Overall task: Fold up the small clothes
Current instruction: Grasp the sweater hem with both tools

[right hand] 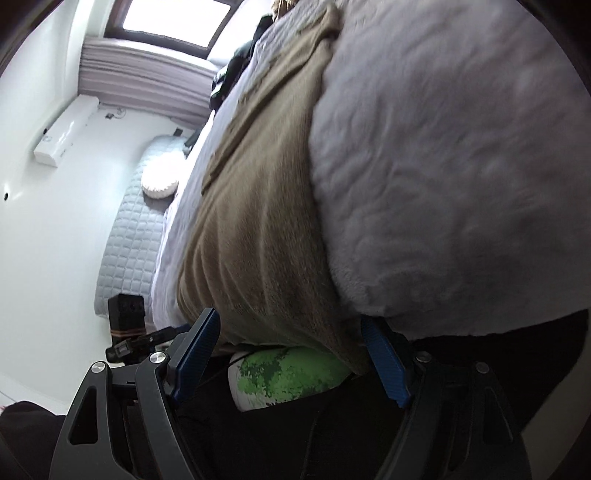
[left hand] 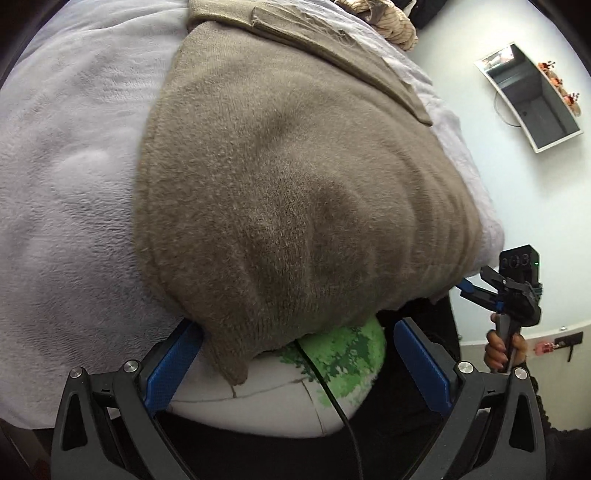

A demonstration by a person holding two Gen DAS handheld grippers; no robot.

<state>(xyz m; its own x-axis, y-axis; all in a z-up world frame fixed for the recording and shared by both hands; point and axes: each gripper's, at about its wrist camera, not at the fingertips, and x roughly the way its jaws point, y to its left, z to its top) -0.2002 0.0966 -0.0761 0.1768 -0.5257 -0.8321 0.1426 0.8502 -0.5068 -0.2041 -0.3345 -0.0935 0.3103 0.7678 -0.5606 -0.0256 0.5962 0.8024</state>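
A taupe knitted sweater point(left hand: 288, 192) lies spread on a pale lilac fleece blanket point(left hand: 66, 177), its near edge hanging over the bed's edge. My left gripper point(left hand: 295, 354) is open, its blue pads either side of the sweater's near hem, empty. My right gripper point(right hand: 291, 350) is open at the same near edge, seen from the side, with the sweater point(right hand: 255, 229) running away from it. The right gripper also shows in the left wrist view point(left hand: 476, 284) at the sweater's right corner, held by a hand. The left gripper shows in the right wrist view point(right hand: 140, 336).
A white and green printed shirt on the person point(left hand: 332, 365) is below the bed edge, with dark trousers beneath. A peach ribbed garment point(left hand: 388, 22) lies at the far end. A wall shelf point(left hand: 532, 99), a quilted headboard point(right hand: 136, 229) and a wall unit point(right hand: 66, 129) surround the bed.
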